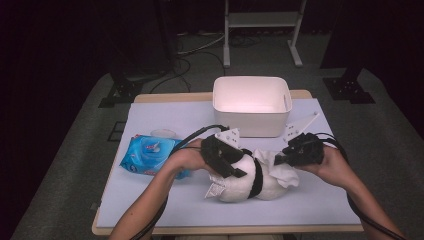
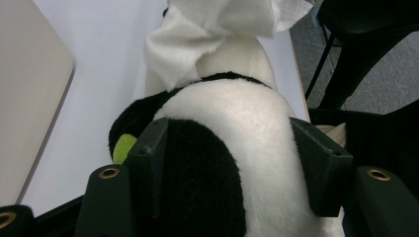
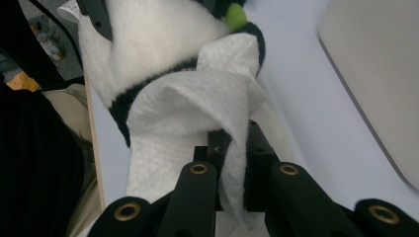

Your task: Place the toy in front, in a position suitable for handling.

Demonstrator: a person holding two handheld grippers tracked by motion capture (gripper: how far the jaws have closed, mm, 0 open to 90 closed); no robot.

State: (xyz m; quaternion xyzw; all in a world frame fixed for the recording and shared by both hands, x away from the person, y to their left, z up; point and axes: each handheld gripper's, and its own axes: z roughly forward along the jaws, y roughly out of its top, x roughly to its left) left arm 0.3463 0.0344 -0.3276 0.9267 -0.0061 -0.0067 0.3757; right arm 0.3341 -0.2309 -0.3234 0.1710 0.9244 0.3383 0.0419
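Observation:
A black-and-white plush toy (image 1: 250, 182) lies on the pale blue mat near the table's front. My left gripper (image 1: 227, 162) is shut on the plush toy (image 2: 232, 143); both jaws press into its furry body. A small green patch (image 2: 123, 147) shows on the toy beside the left jaw. My right gripper (image 1: 286, 159) is shut on a white wet wipe (image 3: 197, 113), whose sheet is pinched between the jaws and draped over the plush toy (image 3: 148, 34). The same wipe (image 2: 217, 24) lies on the toy's far end in the left gripper view.
A white plastic bin (image 1: 251, 105) stands behind the toy at the mat's back edge. A blue pack of wet wipes (image 1: 147, 154) lies at the left, with a round white lid (image 1: 163, 133) behind it. The table's front edge (image 1: 225, 230) runs close to the person's forearms.

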